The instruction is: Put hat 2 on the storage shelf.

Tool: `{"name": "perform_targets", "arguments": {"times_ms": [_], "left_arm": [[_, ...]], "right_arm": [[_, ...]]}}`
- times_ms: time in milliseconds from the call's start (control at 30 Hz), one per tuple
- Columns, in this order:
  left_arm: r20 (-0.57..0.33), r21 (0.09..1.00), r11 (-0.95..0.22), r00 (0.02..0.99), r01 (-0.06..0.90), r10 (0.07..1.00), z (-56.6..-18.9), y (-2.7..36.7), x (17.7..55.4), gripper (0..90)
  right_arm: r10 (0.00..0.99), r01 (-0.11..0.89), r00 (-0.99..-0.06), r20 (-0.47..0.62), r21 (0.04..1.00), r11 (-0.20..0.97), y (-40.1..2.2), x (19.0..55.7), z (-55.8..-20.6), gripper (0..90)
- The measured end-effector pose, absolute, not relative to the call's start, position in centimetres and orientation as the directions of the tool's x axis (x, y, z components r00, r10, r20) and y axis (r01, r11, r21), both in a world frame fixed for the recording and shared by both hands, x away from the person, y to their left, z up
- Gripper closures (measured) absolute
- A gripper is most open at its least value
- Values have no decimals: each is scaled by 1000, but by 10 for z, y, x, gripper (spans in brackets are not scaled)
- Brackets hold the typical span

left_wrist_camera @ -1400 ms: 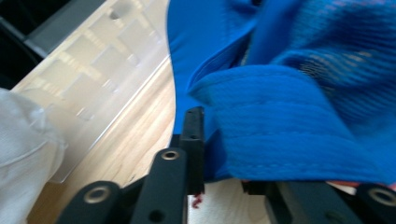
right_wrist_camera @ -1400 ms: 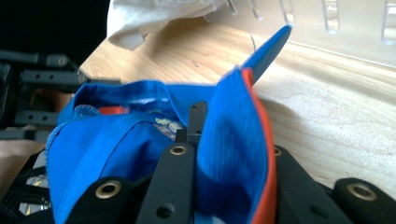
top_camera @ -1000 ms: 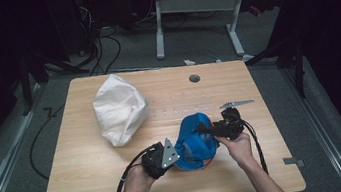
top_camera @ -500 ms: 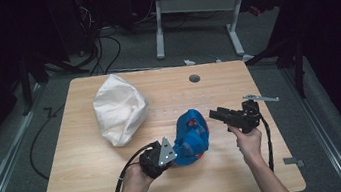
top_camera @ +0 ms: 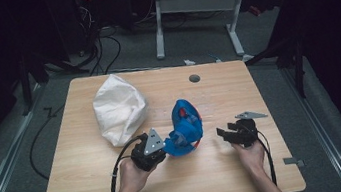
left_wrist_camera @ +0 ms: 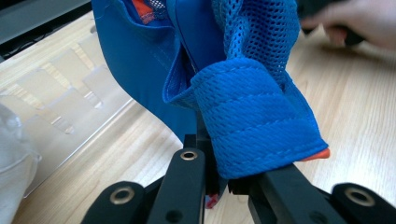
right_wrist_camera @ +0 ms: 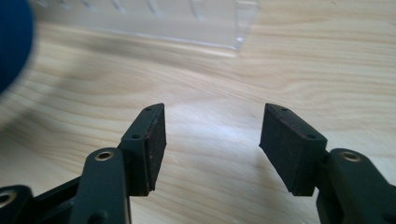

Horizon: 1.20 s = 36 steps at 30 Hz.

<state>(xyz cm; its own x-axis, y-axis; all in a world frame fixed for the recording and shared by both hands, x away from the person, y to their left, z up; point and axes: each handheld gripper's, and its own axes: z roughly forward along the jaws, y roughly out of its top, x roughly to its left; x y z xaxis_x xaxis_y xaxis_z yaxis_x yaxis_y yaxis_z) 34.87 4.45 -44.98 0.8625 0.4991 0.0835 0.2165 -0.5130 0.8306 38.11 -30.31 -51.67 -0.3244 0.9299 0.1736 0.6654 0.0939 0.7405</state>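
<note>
A blue mesh cloth item with orange trim stands bunched up at the middle of the wooden table. My left gripper is at its lower left, shut on a folded blue mesh edge; the cloth rises over the jaws in the left gripper view. My right gripper sits low over the table to the right of the cloth, apart from it. It is open in the right gripper view, with bare wood between the pads. A blurred blue edge shows at far left.
A crumpled white bag lies on the table left of the cloth. A clear plastic piece lies flat on the wood beyond the cloth, its edge also ahead of the right gripper. A cable hole is near the far edge.
My right gripper left the blue cloth, swung out to the right, and has come back down near the table, open. The left gripper still holds the cloth, which now stands taller.
</note>
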Motion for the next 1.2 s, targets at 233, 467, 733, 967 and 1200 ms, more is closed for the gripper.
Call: {"name": "perform_targets", "arguments": {"times_ms": [233, 467, 733, 967, 1200], "left_arm": [[8, 869, -415, 831, 270, 556, -439, 58, 365, 859], [-32, 900, -329, 798, 284, 601, -417, 69, 379, 859], [-91, 924, -228, 757, 306, 647, -399, 79, 401, 859], [-107, 924, -205, 735, 321, 670, -396, 77, 421, 859], [-117, 920, -205, 732, 335, 671, -398, 63, 438, 858]], "right_arm": [[958, 659, -283, 37, 734, 166, -302, 377, -530, 376], [960, 656, -281, -8, 728, 199, -298, 376, -531, 376], [960, 656, -280, 8, 731, 185, -300, 377, -531, 375], [960, 656, -281, 3, 730, 190, -299, 377, -531, 371], [958, 654, -286, -7, 729, 200, -299, 377, -531, 369]]}}
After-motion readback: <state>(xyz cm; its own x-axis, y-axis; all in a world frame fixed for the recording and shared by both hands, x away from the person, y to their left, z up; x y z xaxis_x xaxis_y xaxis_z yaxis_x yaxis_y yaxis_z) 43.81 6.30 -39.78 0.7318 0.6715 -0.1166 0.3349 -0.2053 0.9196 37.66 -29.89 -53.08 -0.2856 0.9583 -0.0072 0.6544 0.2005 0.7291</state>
